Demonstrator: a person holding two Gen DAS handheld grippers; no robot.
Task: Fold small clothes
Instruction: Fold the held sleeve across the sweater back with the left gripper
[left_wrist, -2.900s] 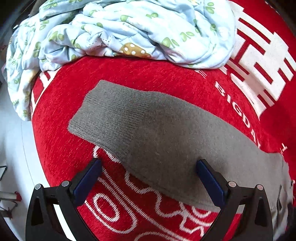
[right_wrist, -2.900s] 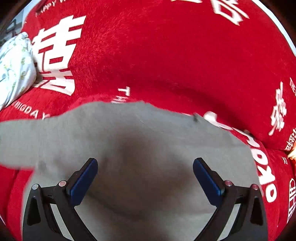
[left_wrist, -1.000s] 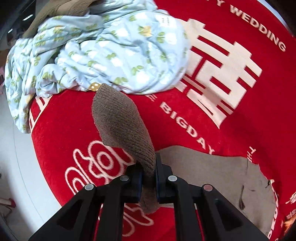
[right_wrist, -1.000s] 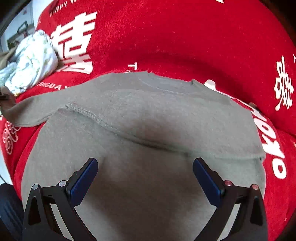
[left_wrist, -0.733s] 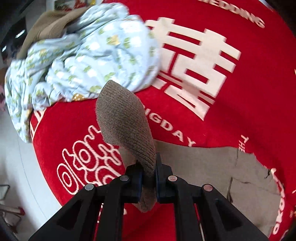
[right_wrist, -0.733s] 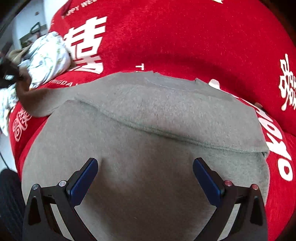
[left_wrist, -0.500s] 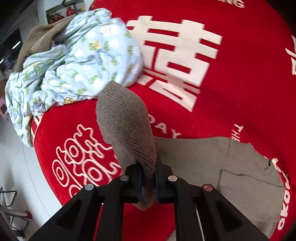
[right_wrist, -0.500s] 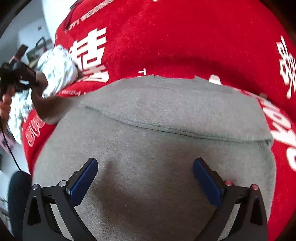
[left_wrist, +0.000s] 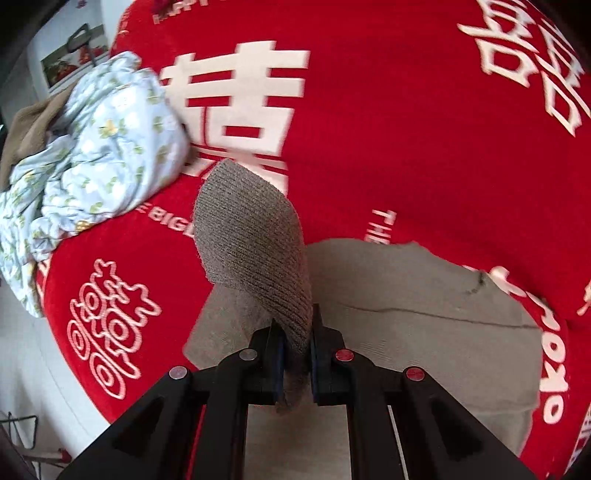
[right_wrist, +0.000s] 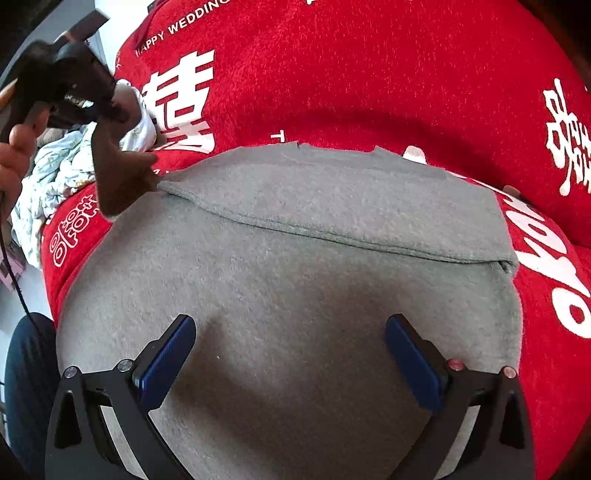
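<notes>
Two tongs work one grey knit sweater (right_wrist: 295, 295) on a red printed blanket (right_wrist: 369, 74): left tongs (left_wrist: 295, 354) pinch its ribbed cuff (left_wrist: 251, 240), right tongs (right_wrist: 291, 362) hover spread above. Only the right view shows the person's hand (right_wrist: 14, 155).

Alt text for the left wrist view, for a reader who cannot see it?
The left claw is shut on the ribbed cuff of a grey sweater, lifting it above a red blanket. A crumpled pale blue floral cloth lies at upper left.
</notes>
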